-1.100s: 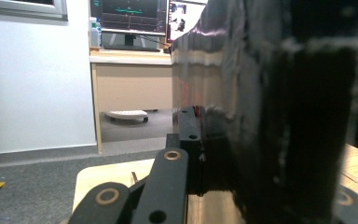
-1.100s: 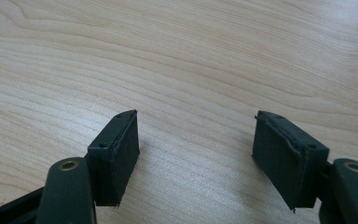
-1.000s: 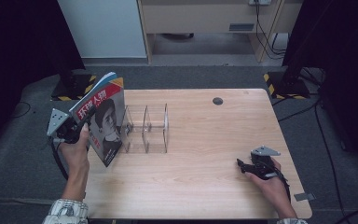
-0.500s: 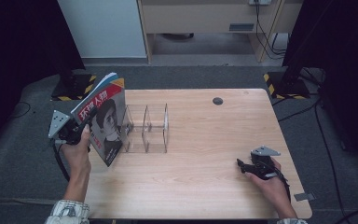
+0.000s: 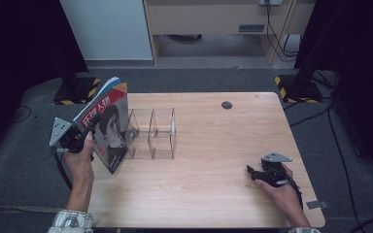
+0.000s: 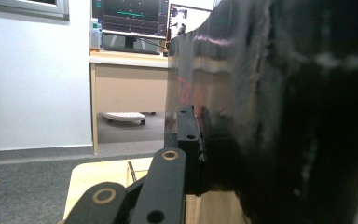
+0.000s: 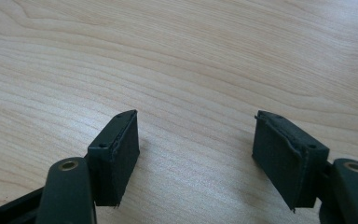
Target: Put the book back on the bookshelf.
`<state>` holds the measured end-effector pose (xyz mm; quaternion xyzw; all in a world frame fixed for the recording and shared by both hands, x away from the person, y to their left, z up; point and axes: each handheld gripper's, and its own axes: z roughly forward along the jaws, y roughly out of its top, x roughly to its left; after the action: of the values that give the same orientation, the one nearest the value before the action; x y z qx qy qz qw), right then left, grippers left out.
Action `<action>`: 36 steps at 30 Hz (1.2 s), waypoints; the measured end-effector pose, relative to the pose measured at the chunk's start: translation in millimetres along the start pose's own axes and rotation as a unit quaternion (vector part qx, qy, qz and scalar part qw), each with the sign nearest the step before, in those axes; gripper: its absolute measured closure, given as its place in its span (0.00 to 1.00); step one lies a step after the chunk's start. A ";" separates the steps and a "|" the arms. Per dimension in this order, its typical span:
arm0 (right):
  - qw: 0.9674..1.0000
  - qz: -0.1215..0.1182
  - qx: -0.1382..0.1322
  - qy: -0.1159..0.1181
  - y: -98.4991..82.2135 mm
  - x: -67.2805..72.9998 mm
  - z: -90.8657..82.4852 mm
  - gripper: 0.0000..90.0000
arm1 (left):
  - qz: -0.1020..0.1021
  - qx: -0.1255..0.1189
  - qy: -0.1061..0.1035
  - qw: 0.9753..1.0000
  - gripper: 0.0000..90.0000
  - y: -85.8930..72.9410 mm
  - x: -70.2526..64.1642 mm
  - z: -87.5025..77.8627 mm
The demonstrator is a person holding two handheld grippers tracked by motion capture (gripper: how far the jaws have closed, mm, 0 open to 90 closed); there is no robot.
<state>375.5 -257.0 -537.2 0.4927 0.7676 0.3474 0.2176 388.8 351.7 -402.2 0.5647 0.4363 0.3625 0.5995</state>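
Here, magazine (image 5: 108, 127) clamped in left tongs (image 5: 85, 133), beside clear rack (image 5: 153, 133).

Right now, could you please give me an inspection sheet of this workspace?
Surface: light wooden table, one round dark grommet.
Job's things: glossy magazine with a portrait cover, tilted beside the clear acrylic divider rack.
Clutter: nothing seen.
Grippers: left gripper shut on the magazine; right gripper open, low over bare wood.
Cables: one trails from each gripper.
Surroundings: grey carpet, white cabinet, monitors behind.
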 end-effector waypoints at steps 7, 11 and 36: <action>1.000 -0.001 0.000 0.001 -0.1 -0.1 -0.1 0.35 | -0.003 0.003 0.007 1.000 0.94 -2.8 0.5 -0.6; 1.000 -0.002 0.001 0.001 -0.1 -0.1 -0.2 0.35 | -0.003 0.008 0.011 1.000 0.93 -4.8 0.9 -1.1; 1.000 -0.005 0.000 0.003 -0.1 -0.1 -0.1 0.35 | -0.020 0.016 0.030 0.999 0.81 -6.0 3.7 -2.9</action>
<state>375.4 -257.2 -537.3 0.4881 0.7705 0.3478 0.2170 387.0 355.6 -408.5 0.5543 0.4708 0.3599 0.5845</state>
